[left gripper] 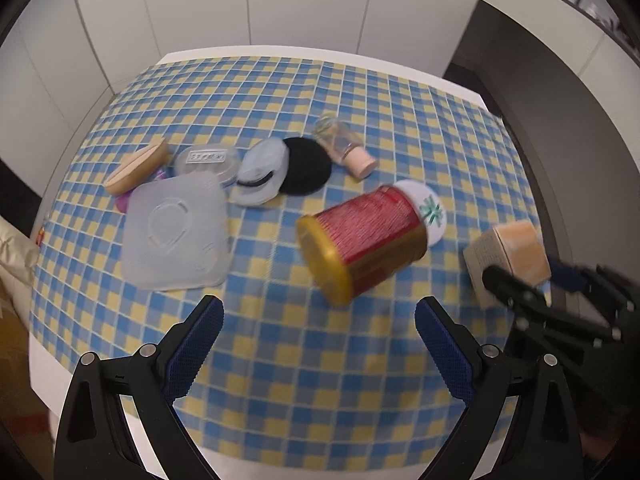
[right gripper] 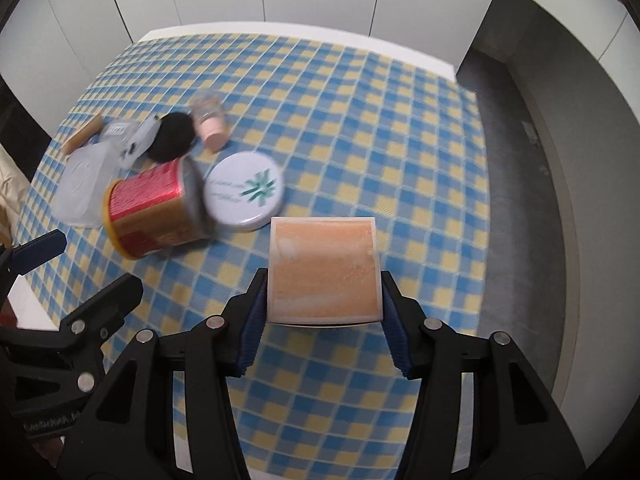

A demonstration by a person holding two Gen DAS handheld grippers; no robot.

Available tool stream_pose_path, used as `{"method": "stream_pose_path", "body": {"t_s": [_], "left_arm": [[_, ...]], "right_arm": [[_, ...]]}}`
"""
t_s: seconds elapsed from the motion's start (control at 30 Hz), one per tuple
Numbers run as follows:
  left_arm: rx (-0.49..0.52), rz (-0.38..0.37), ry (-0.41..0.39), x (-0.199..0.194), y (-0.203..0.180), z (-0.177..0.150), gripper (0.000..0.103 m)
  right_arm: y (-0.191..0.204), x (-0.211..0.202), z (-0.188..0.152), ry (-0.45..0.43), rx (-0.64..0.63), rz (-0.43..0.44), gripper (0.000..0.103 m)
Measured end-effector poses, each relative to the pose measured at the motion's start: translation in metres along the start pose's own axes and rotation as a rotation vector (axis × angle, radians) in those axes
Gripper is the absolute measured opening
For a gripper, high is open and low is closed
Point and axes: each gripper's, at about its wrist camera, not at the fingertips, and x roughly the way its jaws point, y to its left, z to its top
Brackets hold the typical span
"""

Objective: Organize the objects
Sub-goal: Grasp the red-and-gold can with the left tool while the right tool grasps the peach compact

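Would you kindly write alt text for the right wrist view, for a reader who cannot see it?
The right gripper has its blue pads at both sides of a square box with an orange top, above a blue and yellow checked tablecloth. To the left a red and gold can lies on its side, with a white round lid beside its open end.

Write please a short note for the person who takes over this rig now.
Left tool: open, empty, over the cloth near the red can.
Right tool: shut on the orange-topped box at the cloth's near right.
Can lies on its side, white lid beside it; small items heaped at far left.
Done: nothing visibly sorted. Left: place box, then the rest.
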Motion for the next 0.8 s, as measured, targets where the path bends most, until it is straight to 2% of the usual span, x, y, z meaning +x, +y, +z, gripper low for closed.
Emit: {"method": "stream_pose_path", "body": {"t_s": [0.33,0.57,0.7,0.8], "left_arm": [[-0.1,0.006,-0.009,0.022,-0.021,0.025,0.097],[-0.098,0.074,0.005,0.035,-0.027,0.034,0.096],[-0.082,0.055,0.015,0.039,-0.022,0.033,0.075],[-0.042,0.065,0.006,0.039,-0.023,0.03,0.072]], "right_arm": [[-0.034,0.008,0.011,0.024,0.072,0.01,0.054],[-0.041,0.012,0.018,0.032,0.079,0.017,0.054],[-0.038,0.014,0.018,0.034,0.08,0.027,0.054],[-0.036,0.015,0.018,0.036,0.081,0.031,0.054]]}}
